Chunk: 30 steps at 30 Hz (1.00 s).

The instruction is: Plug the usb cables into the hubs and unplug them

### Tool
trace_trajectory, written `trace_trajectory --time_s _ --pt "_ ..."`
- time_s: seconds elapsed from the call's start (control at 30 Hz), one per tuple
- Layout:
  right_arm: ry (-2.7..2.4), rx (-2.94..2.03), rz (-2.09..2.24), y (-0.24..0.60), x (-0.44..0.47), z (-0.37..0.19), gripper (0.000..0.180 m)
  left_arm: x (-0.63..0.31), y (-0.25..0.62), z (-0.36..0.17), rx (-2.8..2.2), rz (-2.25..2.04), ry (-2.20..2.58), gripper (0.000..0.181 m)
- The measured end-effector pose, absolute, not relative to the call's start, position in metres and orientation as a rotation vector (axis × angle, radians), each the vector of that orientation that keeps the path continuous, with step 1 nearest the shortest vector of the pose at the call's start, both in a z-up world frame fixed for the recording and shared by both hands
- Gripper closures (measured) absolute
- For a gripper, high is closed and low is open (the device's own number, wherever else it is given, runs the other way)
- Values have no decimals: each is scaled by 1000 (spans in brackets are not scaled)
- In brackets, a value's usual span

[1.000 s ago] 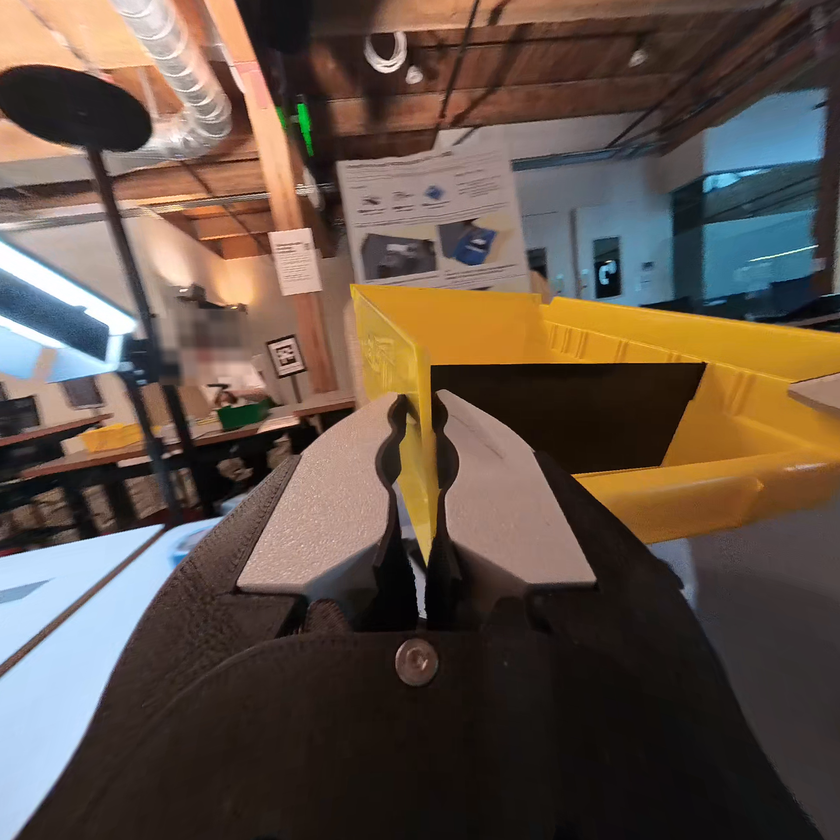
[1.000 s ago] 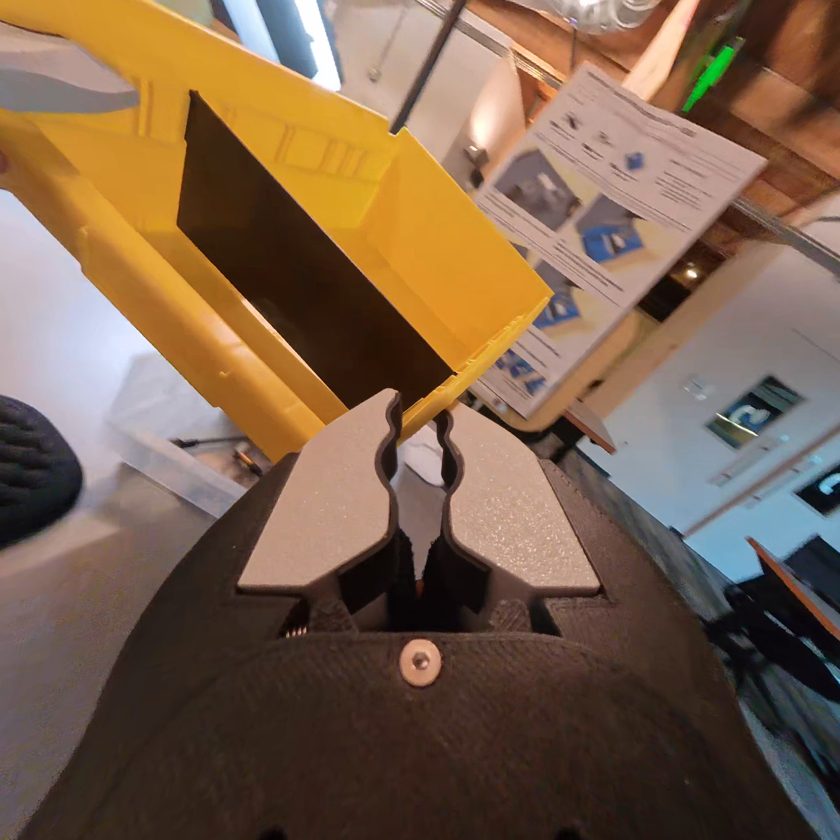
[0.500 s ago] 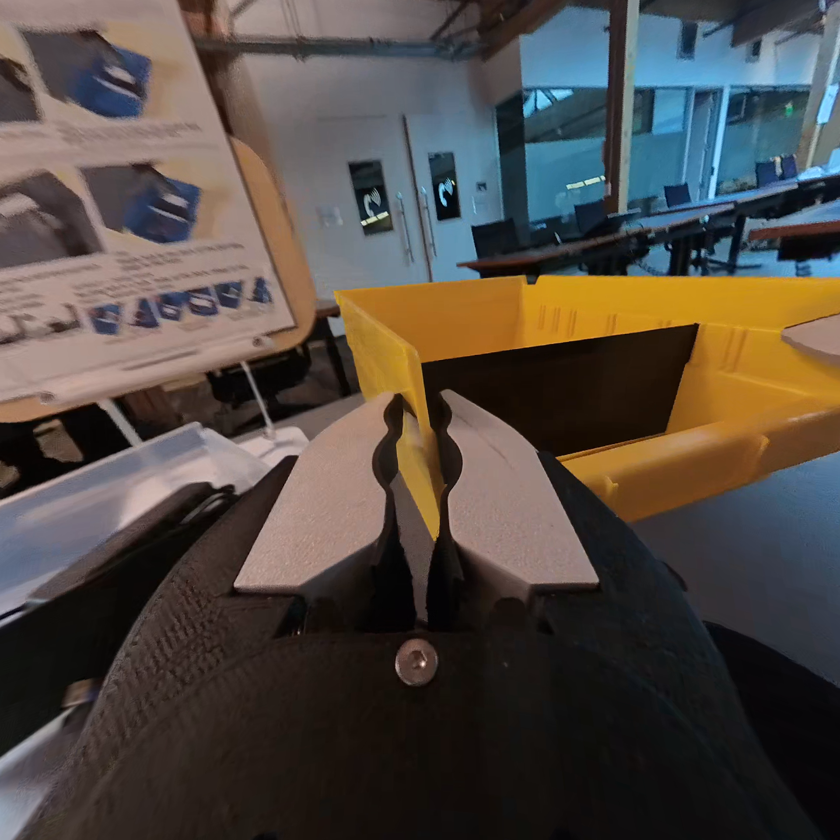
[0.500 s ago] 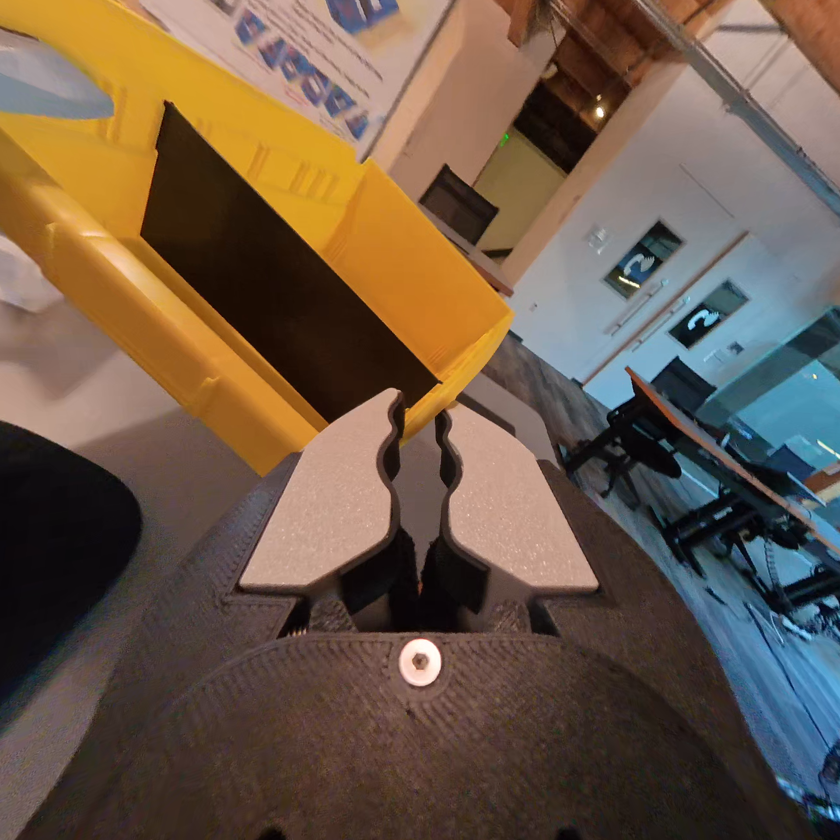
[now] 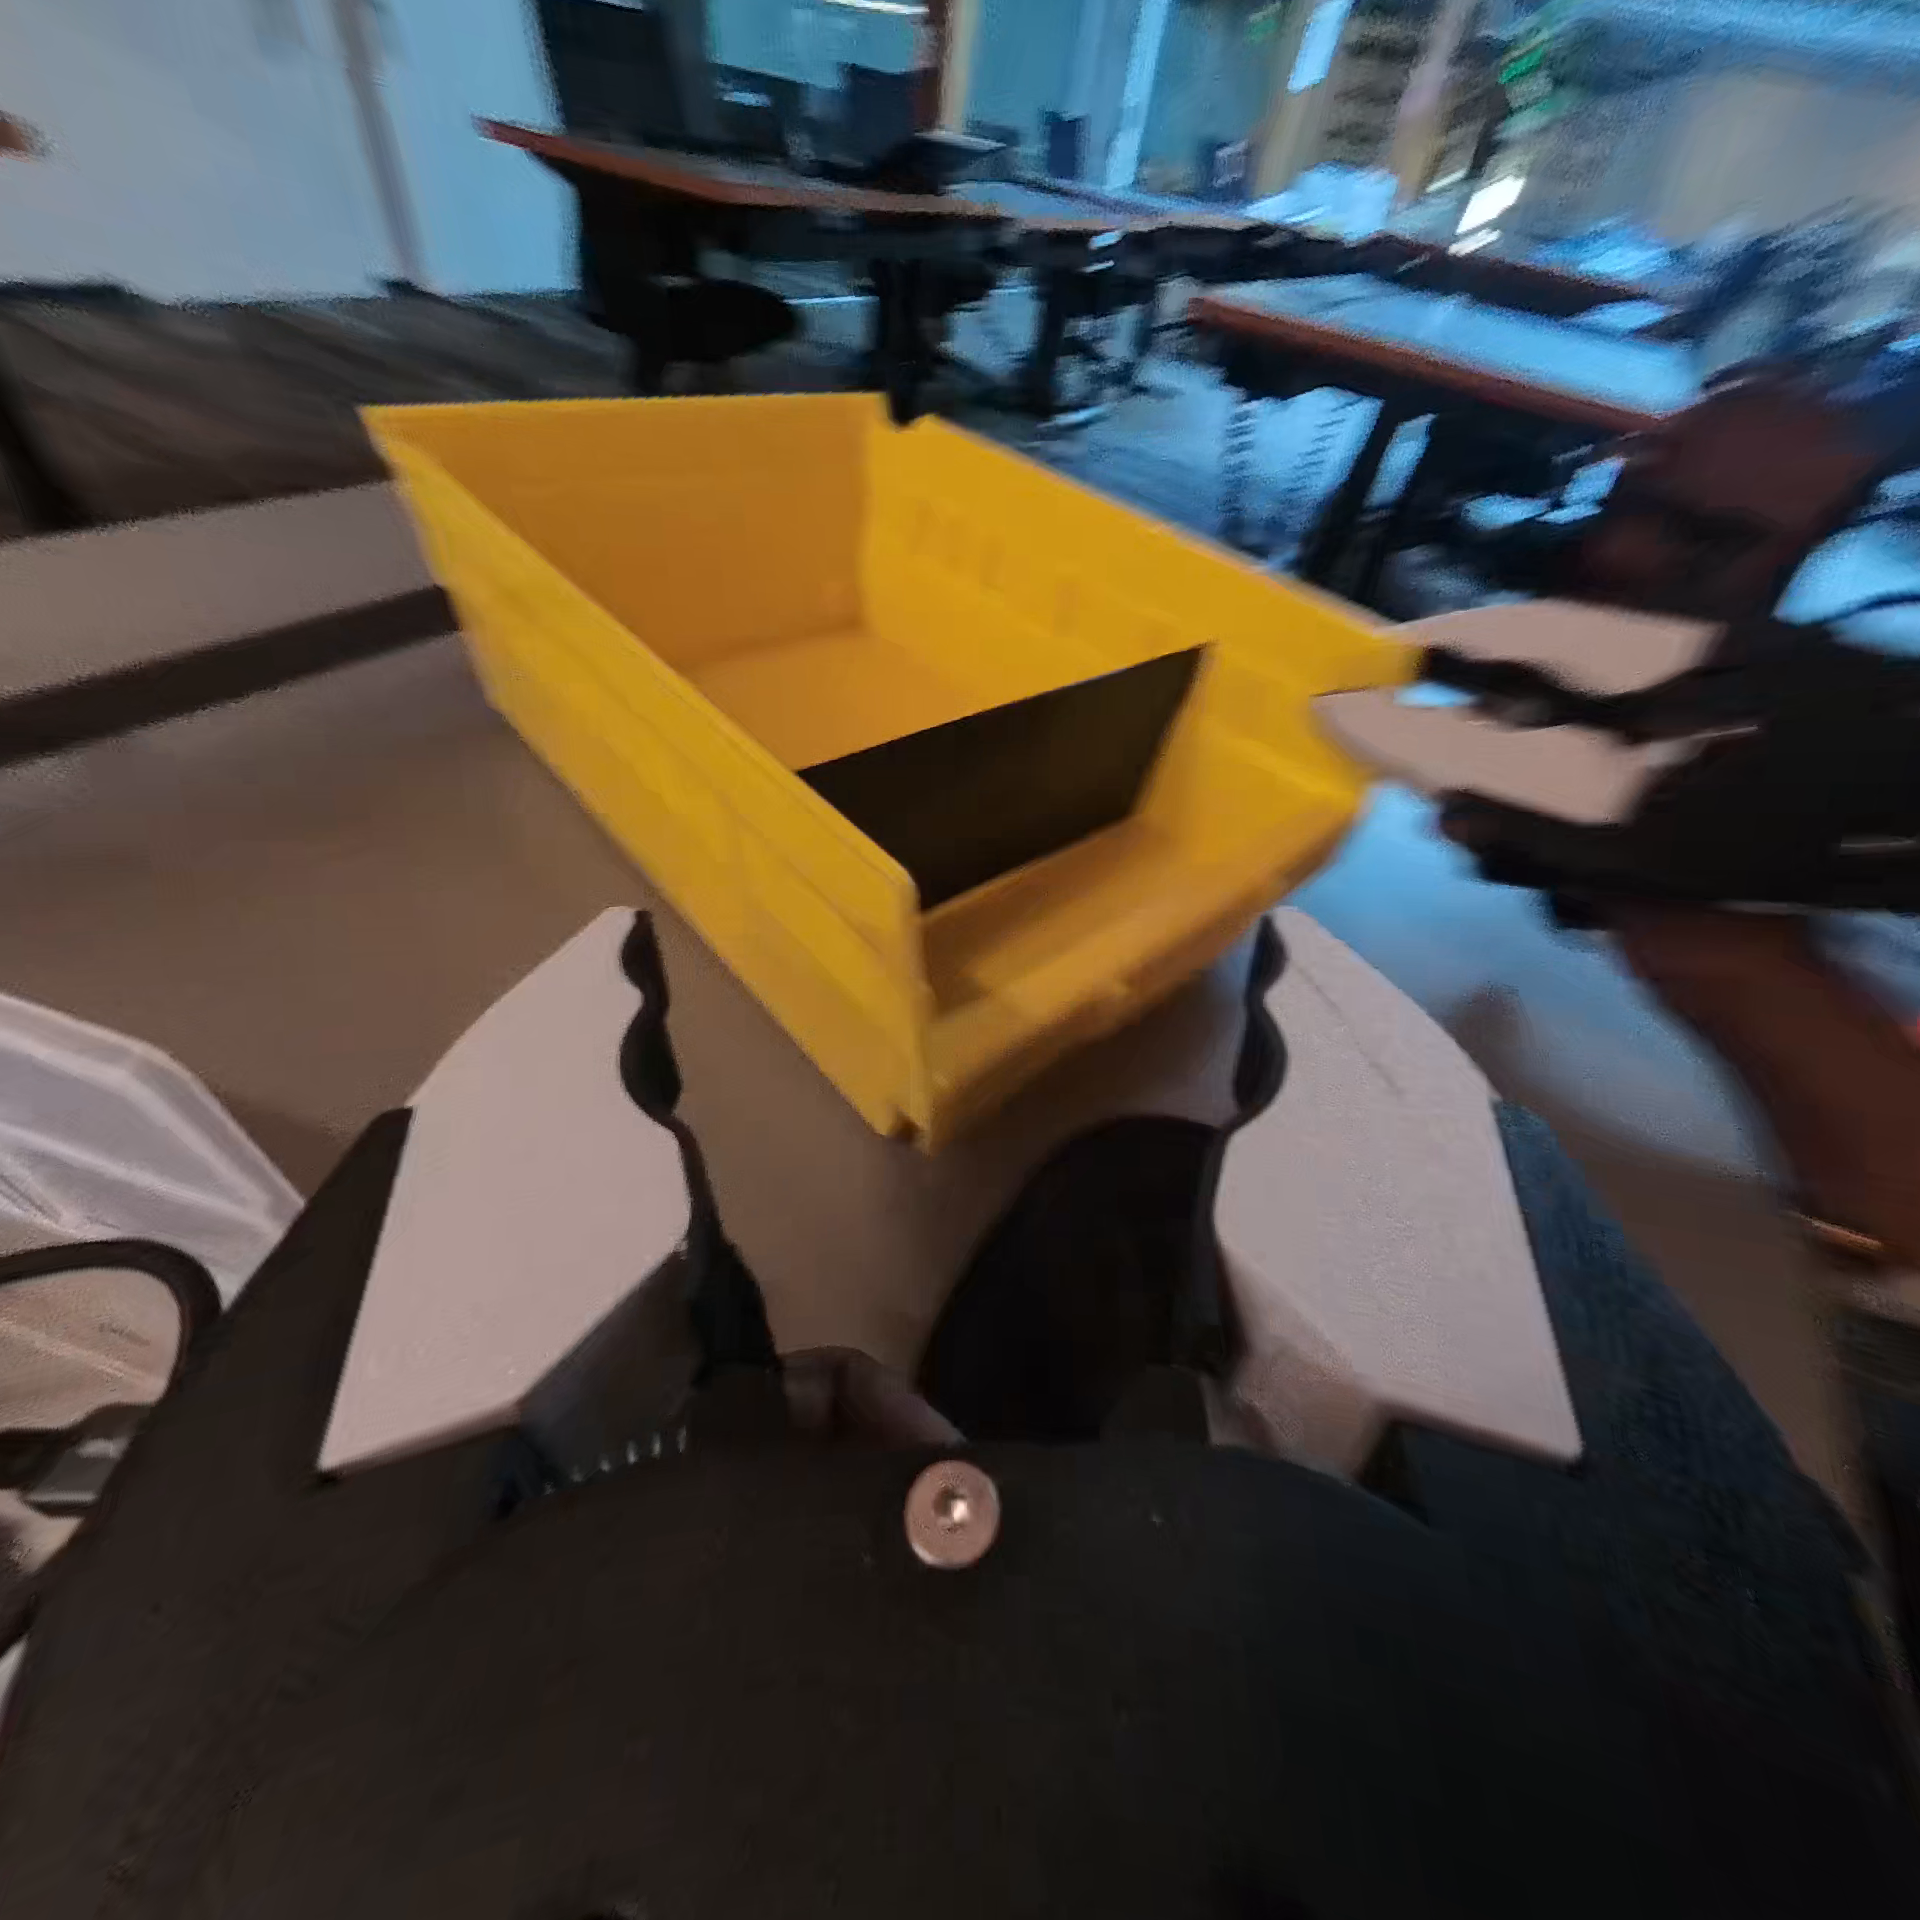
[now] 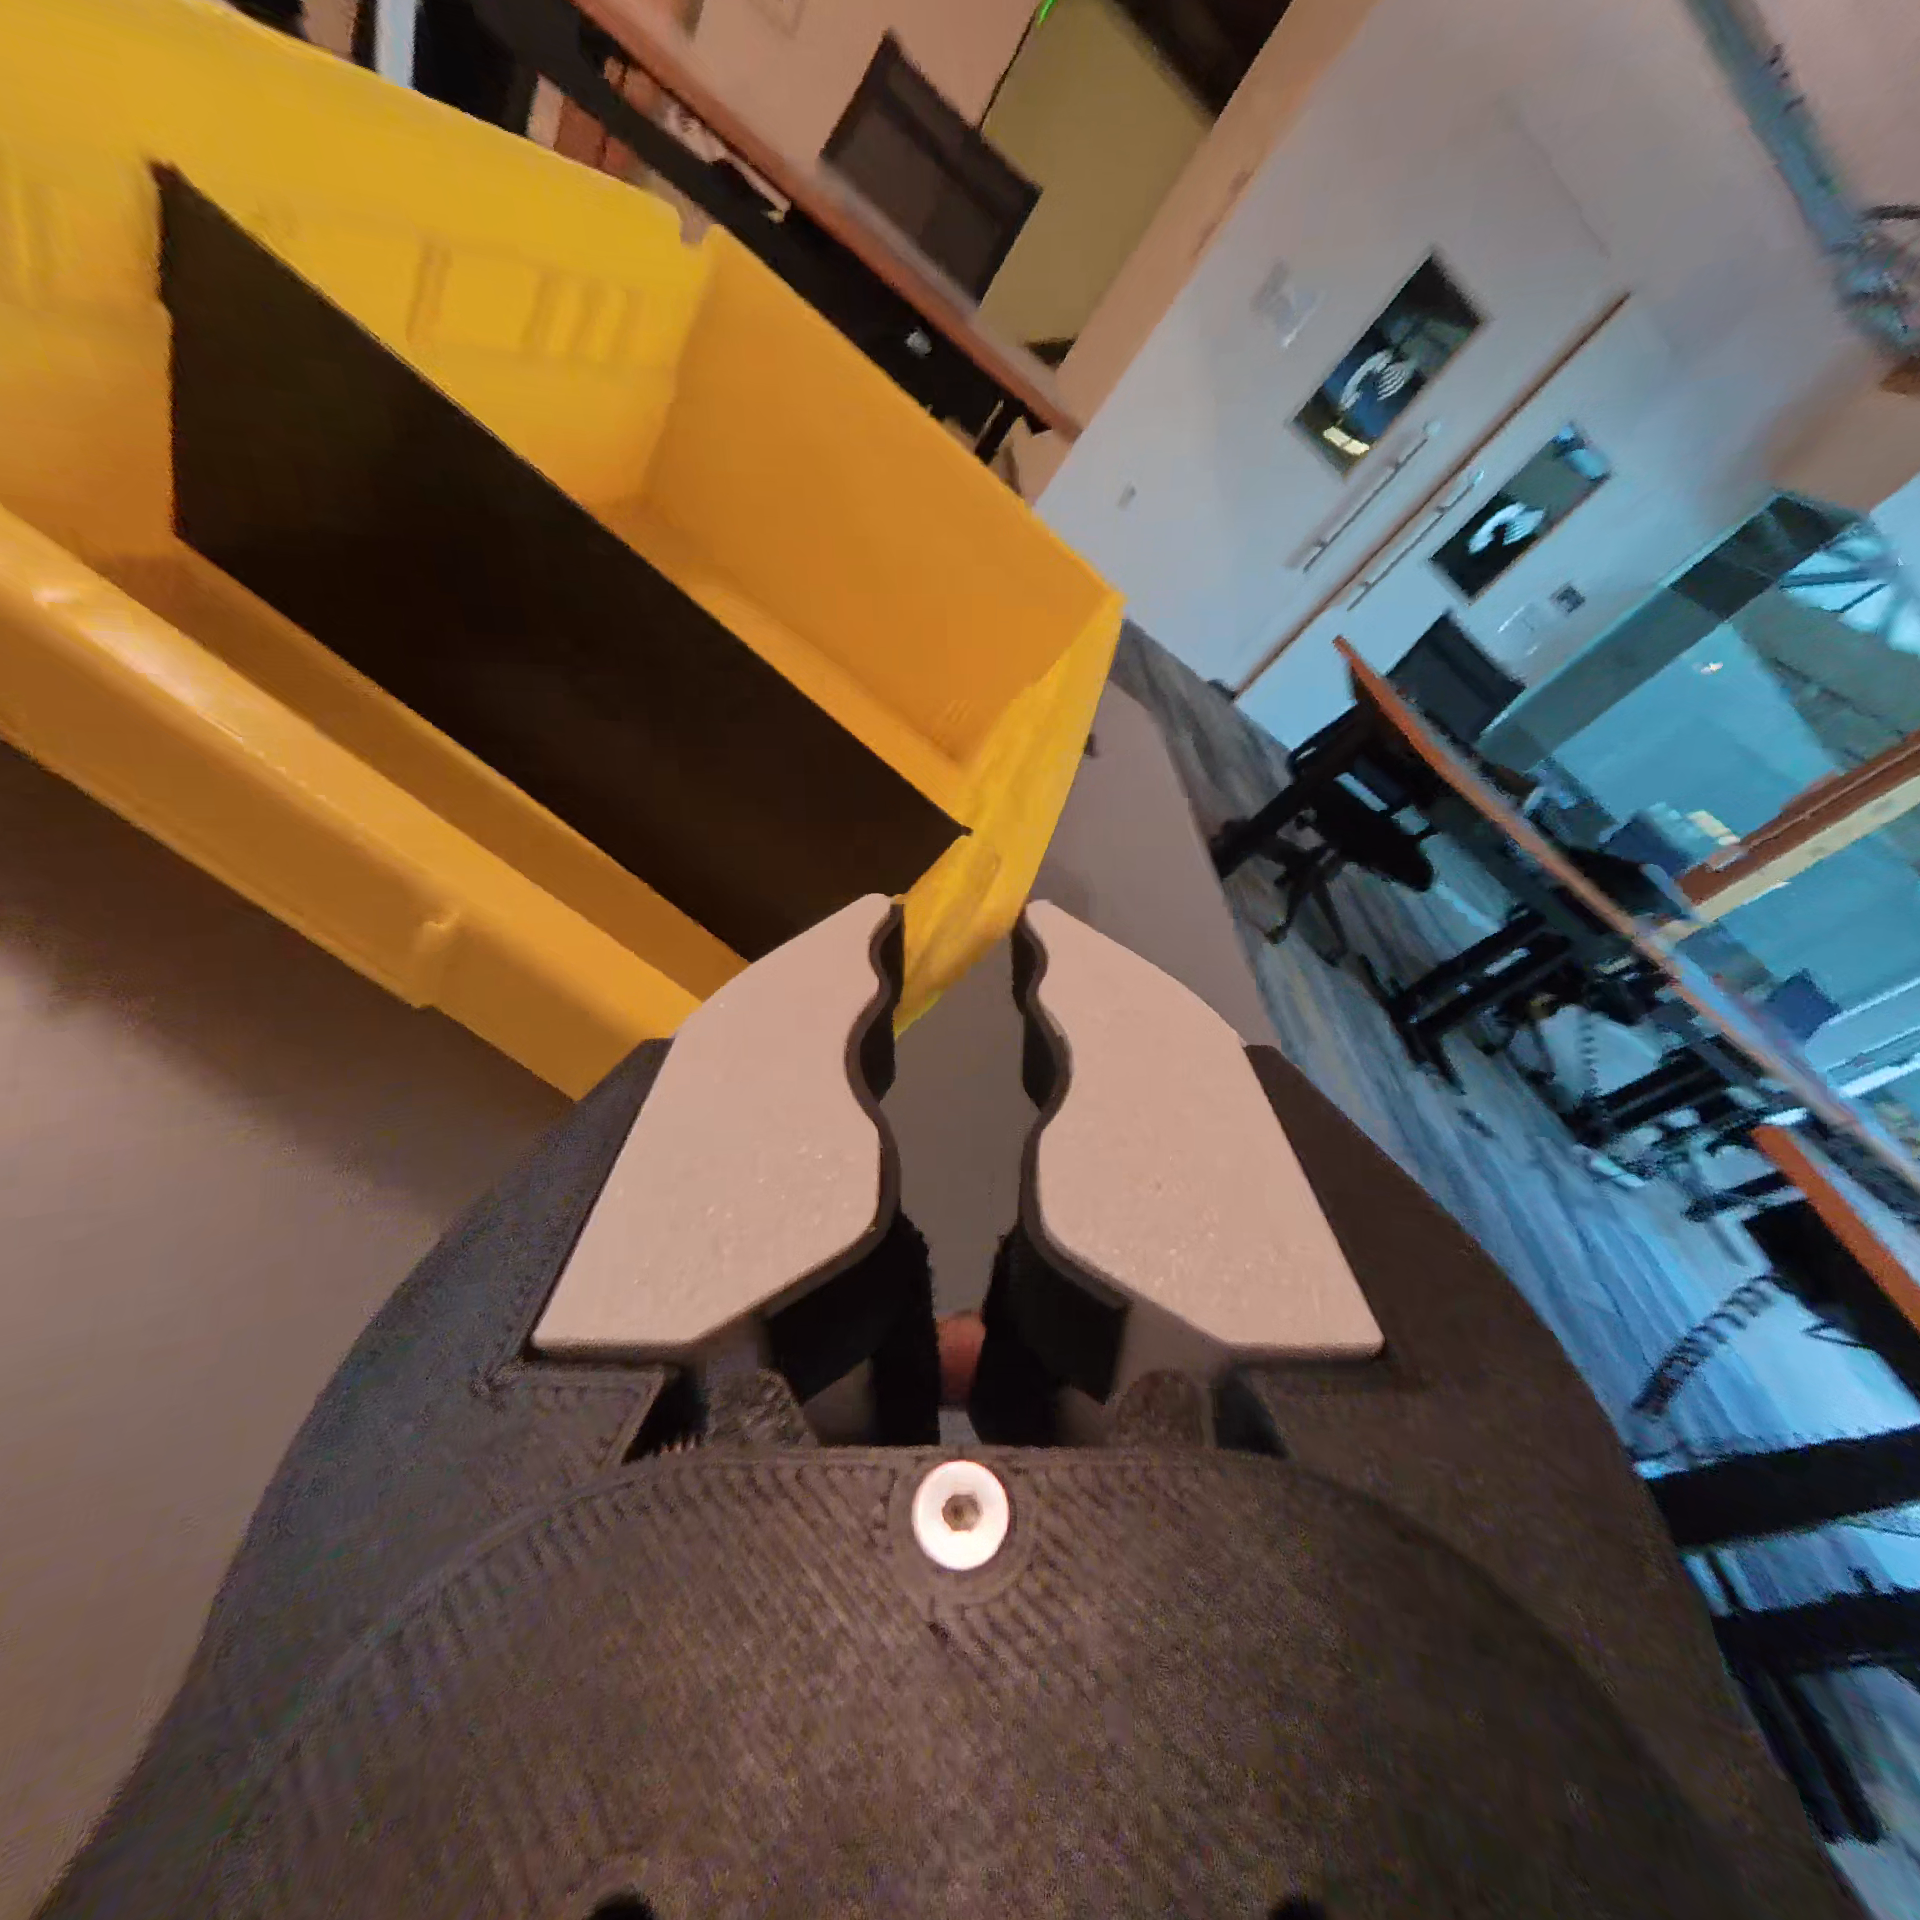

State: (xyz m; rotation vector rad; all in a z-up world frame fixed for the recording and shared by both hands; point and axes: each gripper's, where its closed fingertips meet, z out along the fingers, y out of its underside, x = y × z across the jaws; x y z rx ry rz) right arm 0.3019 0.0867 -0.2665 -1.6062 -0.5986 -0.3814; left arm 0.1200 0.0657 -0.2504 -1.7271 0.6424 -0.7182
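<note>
No usb cable or hub shows clearly. A yellow bin [image 5: 644,540] with a black divider [image 5: 997,769] stands on the grey table [image 5: 260,883]. My left gripper [image 5: 945,930] is open wide and empty, with the bin's near corner between its fingertips but untouched. My right gripper [image 6: 958,909] has its jaws a little apart, the bin's corner [image 6: 966,873] at its tips and table showing in the gap. The bin [image 6: 312,790] and divider [image 6: 520,603] fill that view's left. The right gripper also shows blurred in the left wrist view [image 5: 1382,696], at the bin's far right corner.
A clear plastic container [image 5: 104,1122] with a black cable loop [image 5: 156,1268] lies at the left. A person's arm [image 5: 1766,987] is behind the right gripper. Desks and chairs [image 6: 1558,831] stand beyond the table's edge.
My left gripper has let go of the bin's rim, opened wide and now looks down on the bin. My right gripper's jaws have parted slightly. Both views have swung round.
</note>
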Motion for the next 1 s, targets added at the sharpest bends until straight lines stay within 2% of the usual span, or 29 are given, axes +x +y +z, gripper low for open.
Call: trace_trajectory --time_s 0.07,0.13,0.23,0.3,0.4,0.47,0.67,0.83,0.9,0.93,1.0 --pt "-568 -1477 -421 80 305 -248 152 101 32 -227 -1673 -838 731 75" --pt "-457 -1320 -451 67 309 -221 144 59 21 -226 -1690 -672 846 82" --pt "-442 -1140 -450 51 290 -197 138 -13 30 -255 -1826 -311 962 91" --pt "-491 -1116 -537 55 279 -207 133 -42 32 -282 -1925 -195 1021 93" --pt "-589 -1203 -751 64 287 -232 132 -49 20 -303 -1959 -250 1087 98" --pt "-561 -1279 -707 71 293 -242 130 -51 18 -298 -1944 -276 1077 101" --pt "-584 -1214 -686 68 275 -232 130 -51 32 -289 -1867 -142 1112 106" --pt "-593 -1146 -614 42 254 -223 132 -67 59 -334 -1941 304 1258 120" --pt "-580 -1154 -579 33 247 -221 132 -76 66 -336 -1935 479 1330 137" --pt "-588 -1148 -574 28 244 -219 132 -82 69 -338 -1947 542 1363 145" --pt "-608 -1133 -587 20 241 -215 134 -86 70 -340 -1988 508 1402 148"
